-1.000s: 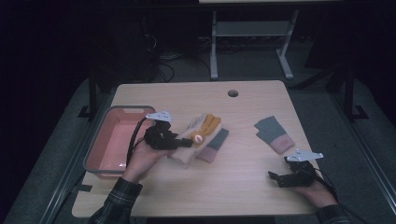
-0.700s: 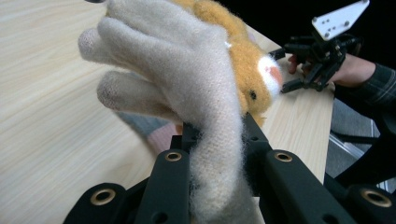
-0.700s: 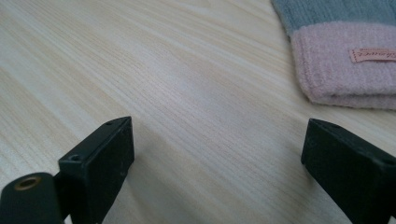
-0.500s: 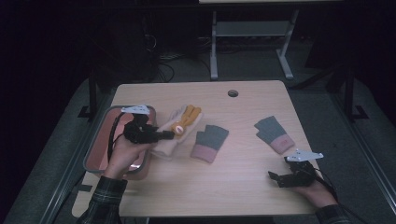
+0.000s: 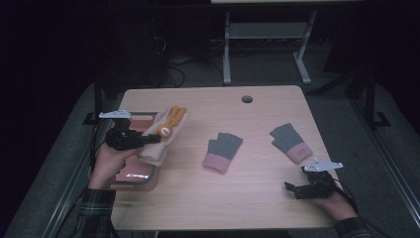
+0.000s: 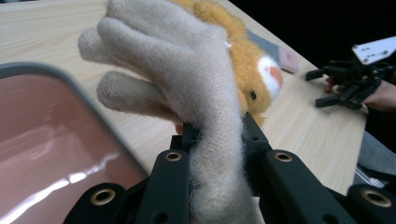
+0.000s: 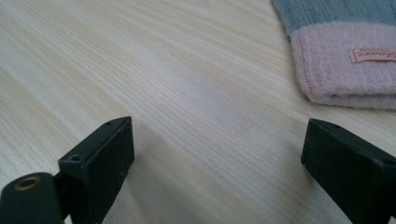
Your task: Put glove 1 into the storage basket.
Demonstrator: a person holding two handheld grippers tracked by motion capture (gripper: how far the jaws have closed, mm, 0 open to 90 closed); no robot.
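Since the earlier frame we have carried the cream and orange gloves [image 5: 165, 133] leftward, away from the grey and pink mitten [image 5: 222, 151], over the edge of the pink tray [image 5: 130, 178]. Our left gripper [image 5: 148, 139] has its fingers [image 6: 170, 179] clamped on the cream glove's cuff. Farther right, our right gripper [image 5: 292, 188] rests on the table [image 5: 247, 198], fingers spread wide and holding nothing, near the second mitten [image 5: 290, 142].
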